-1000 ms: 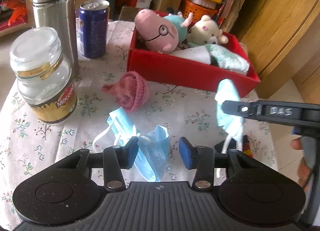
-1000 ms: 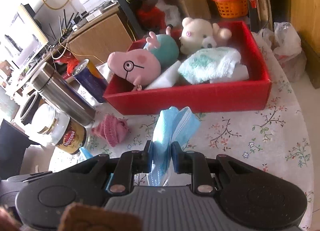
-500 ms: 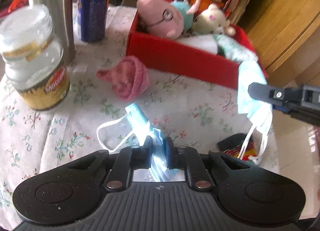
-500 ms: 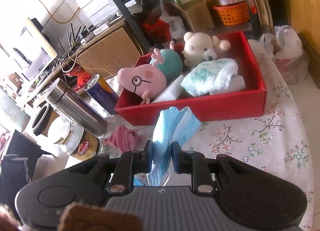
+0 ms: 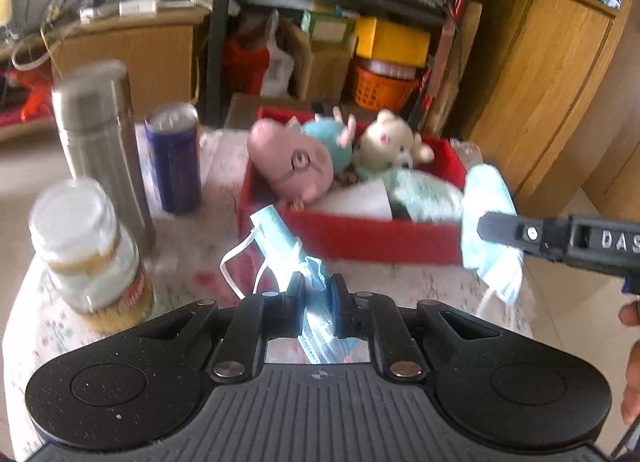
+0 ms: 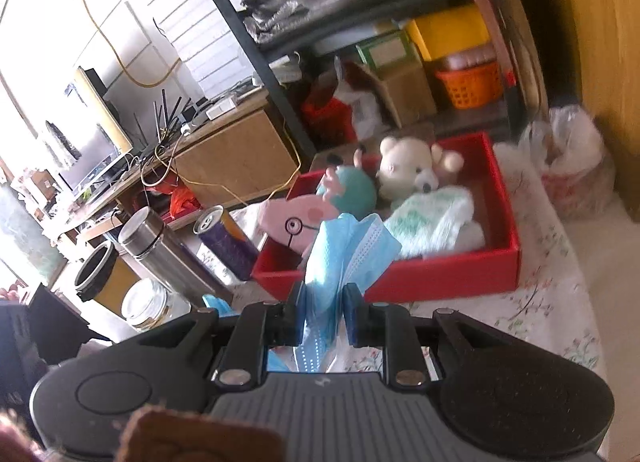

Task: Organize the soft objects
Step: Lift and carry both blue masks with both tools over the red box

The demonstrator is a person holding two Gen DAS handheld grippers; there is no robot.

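Counter [image 5: 188, 258] with a floral cloth, lower half of both views. Red box [image 5: 360, 238] at frame centre in the left wrist view, centre right [image 6: 460, 274] in the right wrist view; it contains a pink pig plush [image 5: 292, 166] with drawn glasses at its left end, a teal plush [image 5: 328, 138] behind the pig, a cream bear plush [image 5: 390, 140] at the far side, a white-and-green cloth [image 5: 424, 194] toward the right, and a white folded item [image 5: 356, 202] in front of the pig. Steel flask [image 5: 100, 134], upright, left of frame; blue can [image 5: 174, 158] just to its right, near the box's left wall; glass jar [image 5: 88, 246] with a clear lid at lower left, nearer the camera than the flask. Left gripper [image 5: 318, 296], bottom centre, fingers clenched on a blue face mask [image 5: 280, 242] whose upper end rises toward the box's near wall, white ear loop hanging to the left above the counter. Right gripper [image 6: 323, 308], bottom centre of its own view, fingers clenched on a second blue face mask [image 6: 344, 250] that stands up in front of the box's near wall; in the left wrist view this gripper enters from the right edge, with its mask [image 5: 488, 222] hanging at the box's right corner. Both views are motion-blurred.
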